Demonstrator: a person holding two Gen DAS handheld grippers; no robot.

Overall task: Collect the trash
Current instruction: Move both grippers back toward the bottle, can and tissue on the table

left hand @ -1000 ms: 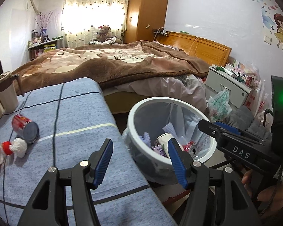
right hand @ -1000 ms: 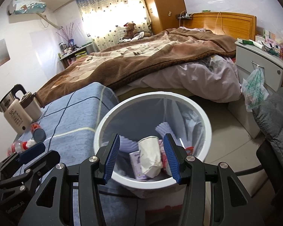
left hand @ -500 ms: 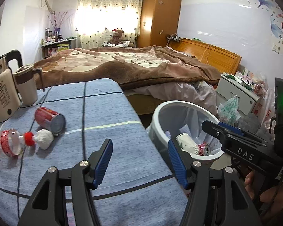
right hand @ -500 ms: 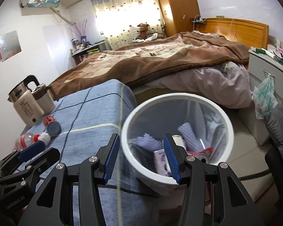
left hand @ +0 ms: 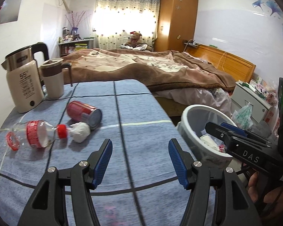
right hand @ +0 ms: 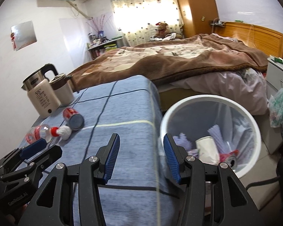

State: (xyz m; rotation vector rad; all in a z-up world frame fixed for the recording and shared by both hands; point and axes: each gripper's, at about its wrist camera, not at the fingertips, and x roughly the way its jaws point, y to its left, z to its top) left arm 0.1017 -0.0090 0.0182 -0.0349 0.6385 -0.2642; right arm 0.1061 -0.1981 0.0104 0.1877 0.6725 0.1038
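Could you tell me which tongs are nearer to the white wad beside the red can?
Left. The left tongs hang just right of the white wad; the right tongs sit farther right, near the bin.

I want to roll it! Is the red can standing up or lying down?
Lying down. The red can rests on its side on the blue tablecloth, its round metal end facing the camera.

left gripper (left hand: 139, 162) jaws wide apart, empty, right gripper (right hand: 141, 157) jaws apart, empty, both level, side by side

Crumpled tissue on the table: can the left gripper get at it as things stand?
Probably yes. The left gripper is open and empty, with bare cloth between it and the crumpled tissue. The plastic bottle and red can crowd the tissue.
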